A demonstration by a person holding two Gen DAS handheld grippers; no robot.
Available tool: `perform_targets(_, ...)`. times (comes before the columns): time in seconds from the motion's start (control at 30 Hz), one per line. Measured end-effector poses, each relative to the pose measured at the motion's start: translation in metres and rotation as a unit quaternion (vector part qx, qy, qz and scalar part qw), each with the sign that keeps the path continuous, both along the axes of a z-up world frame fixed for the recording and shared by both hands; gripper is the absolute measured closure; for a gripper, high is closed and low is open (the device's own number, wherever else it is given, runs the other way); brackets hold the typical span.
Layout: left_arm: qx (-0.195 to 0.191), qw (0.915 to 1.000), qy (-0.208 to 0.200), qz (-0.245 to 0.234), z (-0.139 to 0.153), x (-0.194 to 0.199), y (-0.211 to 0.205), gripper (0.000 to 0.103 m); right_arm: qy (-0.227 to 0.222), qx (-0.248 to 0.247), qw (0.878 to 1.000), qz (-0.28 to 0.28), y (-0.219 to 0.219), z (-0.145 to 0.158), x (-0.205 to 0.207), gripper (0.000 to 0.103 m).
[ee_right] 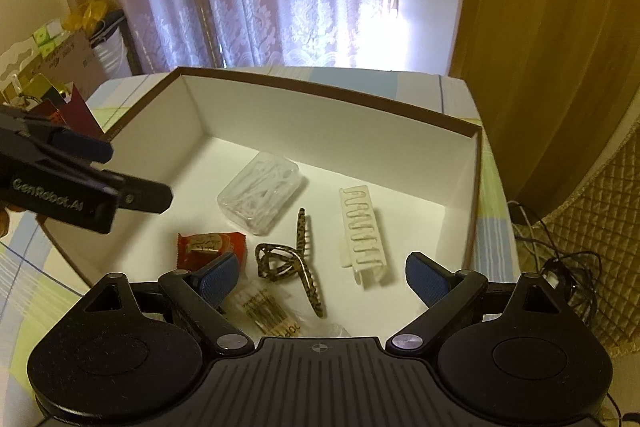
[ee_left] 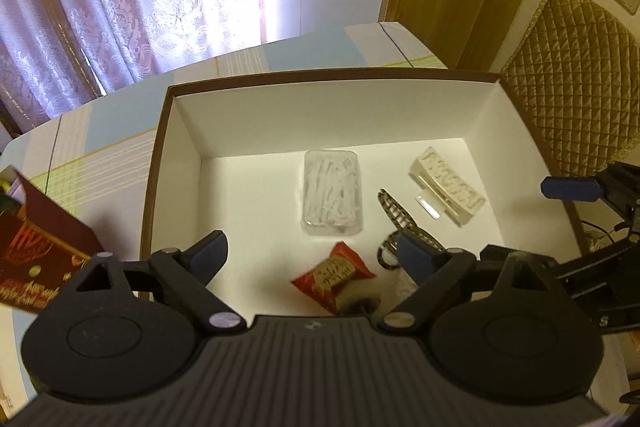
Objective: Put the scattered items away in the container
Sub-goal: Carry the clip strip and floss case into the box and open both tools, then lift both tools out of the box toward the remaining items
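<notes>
both grippers hang over the white-lined box [ee_right: 332, 115] with jaws spread wide, holding nothing: the right gripper [ee_right: 324, 279] and left gripper [ee_left: 312, 259]. judging by this, the drop is done; lift straight up so the pads snag nothing. nearest the box's front wall lies a crinkly packet of gold pins [ee_right: 272, 311]; then a glossy red snack wrapper [ee_right: 210, 247], a leopard-print claw clip [ee_right: 298, 259], a ribbed white clip [ee_right: 362, 235], and farthest a clear plastic case [ee_right: 260, 193].

both wrist views close above, facing curtains, sharing box [ee_left: 162, 147] interior, edges perhaps warped
</notes>
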State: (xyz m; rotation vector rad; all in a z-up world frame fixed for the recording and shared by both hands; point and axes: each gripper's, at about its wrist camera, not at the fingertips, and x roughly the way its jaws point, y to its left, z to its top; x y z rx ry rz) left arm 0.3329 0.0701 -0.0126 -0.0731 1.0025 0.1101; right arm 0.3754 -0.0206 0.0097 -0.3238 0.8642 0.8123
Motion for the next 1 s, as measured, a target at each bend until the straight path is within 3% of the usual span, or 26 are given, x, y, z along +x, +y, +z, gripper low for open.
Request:
perform_targets(0.47,0.0,0.9997,-0.022,0.005,0.03,-0.058,-0.014,0.013,-0.014,0.024,0.999,-0.019,-0.024,0.025,-0.035,0.007)
perform_targets(1.0,-0.002,0.9988,-0.046,0.018,0.048,-0.128,-0.017,0.013,-0.007,0.047,0.998,-0.041,-0.052,0.031,-0.081,0.007)
